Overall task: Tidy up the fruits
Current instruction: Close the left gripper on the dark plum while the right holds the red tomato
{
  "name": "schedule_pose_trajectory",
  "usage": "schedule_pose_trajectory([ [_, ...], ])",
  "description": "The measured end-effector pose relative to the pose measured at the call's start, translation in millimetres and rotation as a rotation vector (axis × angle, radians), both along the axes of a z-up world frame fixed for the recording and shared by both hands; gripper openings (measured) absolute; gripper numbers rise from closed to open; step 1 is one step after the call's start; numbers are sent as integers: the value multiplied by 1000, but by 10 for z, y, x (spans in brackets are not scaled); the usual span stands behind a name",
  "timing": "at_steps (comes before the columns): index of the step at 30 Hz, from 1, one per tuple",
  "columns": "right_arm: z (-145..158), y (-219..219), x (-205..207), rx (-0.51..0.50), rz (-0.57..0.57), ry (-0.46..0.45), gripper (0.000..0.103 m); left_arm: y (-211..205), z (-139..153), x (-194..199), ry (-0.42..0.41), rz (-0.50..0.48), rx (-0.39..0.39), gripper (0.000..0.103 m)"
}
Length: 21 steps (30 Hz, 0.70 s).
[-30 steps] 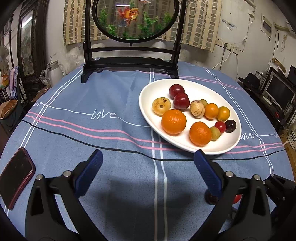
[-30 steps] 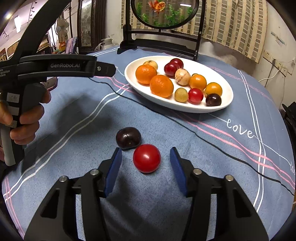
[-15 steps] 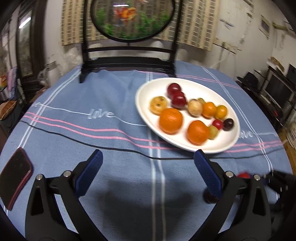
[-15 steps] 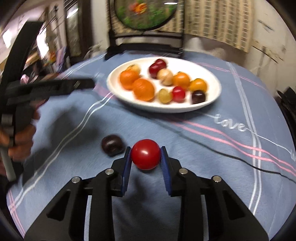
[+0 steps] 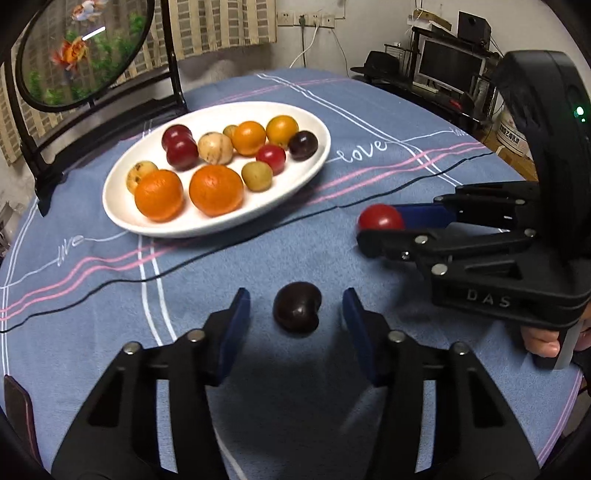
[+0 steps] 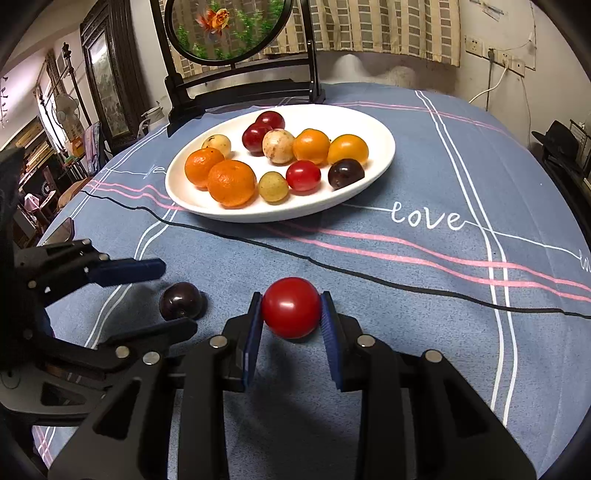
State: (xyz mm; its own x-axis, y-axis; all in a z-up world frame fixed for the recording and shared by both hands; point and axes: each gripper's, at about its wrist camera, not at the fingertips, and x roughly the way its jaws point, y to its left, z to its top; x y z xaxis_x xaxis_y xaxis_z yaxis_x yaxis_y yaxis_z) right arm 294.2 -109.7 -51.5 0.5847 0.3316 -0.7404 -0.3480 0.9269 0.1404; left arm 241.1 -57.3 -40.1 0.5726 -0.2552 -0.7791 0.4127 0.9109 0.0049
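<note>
A dark purple plum (image 5: 297,312) lies on the blue tablecloth between the fingers of my left gripper (image 5: 294,306). Its jaws are closing, and there is a gap between each pad and the plum. My right gripper (image 6: 291,310) is shut on a red cherry tomato (image 6: 291,308), blue pads pressing both sides, just above the cloth. The tomato (image 5: 380,218) and the right gripper (image 5: 384,226) appear at the right of the left wrist view. The plum (image 6: 181,304) and left gripper (image 6: 177,295) show at the left of the right wrist view. A white oval plate (image 5: 314,173) beyond holds several fruits.
On the plate (image 6: 384,147) lie two oranges, red plums, yellow tomatoes and small pale fruits. A round goldfish screen (image 6: 225,29) on a black stand sits behind it. A red phone (image 5: 16,402) lies at the cloth's left edge. A hand (image 5: 539,341) grips the right gripper's handle.
The left gripper swung over and down to the dark plum and its jaws narrowed around it. The right gripper closed on the red tomato and rolled a little.
</note>
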Motion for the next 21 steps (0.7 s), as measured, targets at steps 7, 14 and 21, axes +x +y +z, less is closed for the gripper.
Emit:
schedule_pose_trajectory([
  [7,-9,-5,-12,-2,1,5,32,31,-50,33,40,-9,-46,38],
  [14,-8,-4,-11,-2,1,4,32,8,-76,43,39,-4,-34,33],
  [21,-7,-6,-11,-2,1,4,32,17,-83,38,30,2,-26,29],
])
